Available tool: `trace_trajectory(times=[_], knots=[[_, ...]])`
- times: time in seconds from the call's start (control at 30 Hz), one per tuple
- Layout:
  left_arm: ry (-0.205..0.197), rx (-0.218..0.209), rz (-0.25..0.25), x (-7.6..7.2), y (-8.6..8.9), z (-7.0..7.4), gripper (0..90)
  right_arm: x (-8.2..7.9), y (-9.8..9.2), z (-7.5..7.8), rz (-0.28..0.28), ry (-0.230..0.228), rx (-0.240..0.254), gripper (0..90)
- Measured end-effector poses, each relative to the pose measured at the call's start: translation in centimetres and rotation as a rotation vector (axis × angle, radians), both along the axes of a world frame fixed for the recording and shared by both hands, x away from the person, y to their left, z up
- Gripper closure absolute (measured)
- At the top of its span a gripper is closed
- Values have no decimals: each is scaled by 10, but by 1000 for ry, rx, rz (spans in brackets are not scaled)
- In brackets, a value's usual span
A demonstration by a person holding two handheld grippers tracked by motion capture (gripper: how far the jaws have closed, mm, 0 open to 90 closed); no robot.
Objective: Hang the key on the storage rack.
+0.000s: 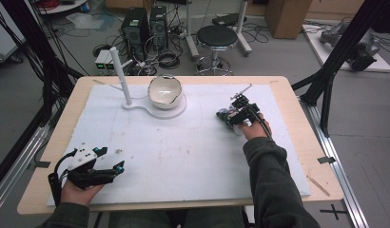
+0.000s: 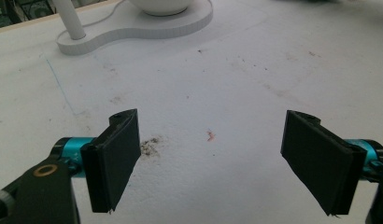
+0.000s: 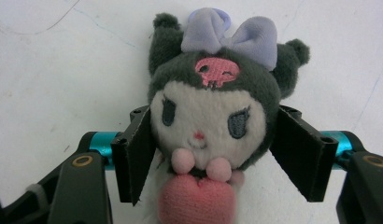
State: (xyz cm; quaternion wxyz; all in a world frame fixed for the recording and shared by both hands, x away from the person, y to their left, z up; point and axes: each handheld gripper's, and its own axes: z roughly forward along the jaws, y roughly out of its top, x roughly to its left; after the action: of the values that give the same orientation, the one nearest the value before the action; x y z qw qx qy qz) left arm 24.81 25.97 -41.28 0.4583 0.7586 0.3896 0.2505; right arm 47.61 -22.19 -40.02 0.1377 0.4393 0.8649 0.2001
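The right hand-held gripper [image 3: 213, 154] has its jaws at either side of a plush toy [image 3: 215, 107], touching its head. Its own view shows a white face, dark hood, lilac bow and pink heart; from above the toy [image 1: 223, 115] is a dim lump at the counter [image 1: 288, 85]'s right. The left hand-held gripper [image 2: 210, 161] gapes empty. The toy's body is cut off.

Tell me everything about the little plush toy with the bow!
The plush toy looks soft and fuzzy: a dark grey hood with two ear tips, a white face, a lilac bow on top and a pink skull patch on the forehead. Its small pink hands rest on a pink heart. It lies face up on the white mat, at the table's right side. The right tool sits around its head, a jaw against each cheek.
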Motion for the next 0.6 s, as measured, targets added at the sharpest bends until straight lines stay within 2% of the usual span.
trace_trajectory(times=[0.33,0.6], knots=[[1,-3,-1,0,0,0,202,1,1,-1,-9,10,2,384],[0,0,-2,0,0,0,203,0,-1,2,22,3,3,458]])
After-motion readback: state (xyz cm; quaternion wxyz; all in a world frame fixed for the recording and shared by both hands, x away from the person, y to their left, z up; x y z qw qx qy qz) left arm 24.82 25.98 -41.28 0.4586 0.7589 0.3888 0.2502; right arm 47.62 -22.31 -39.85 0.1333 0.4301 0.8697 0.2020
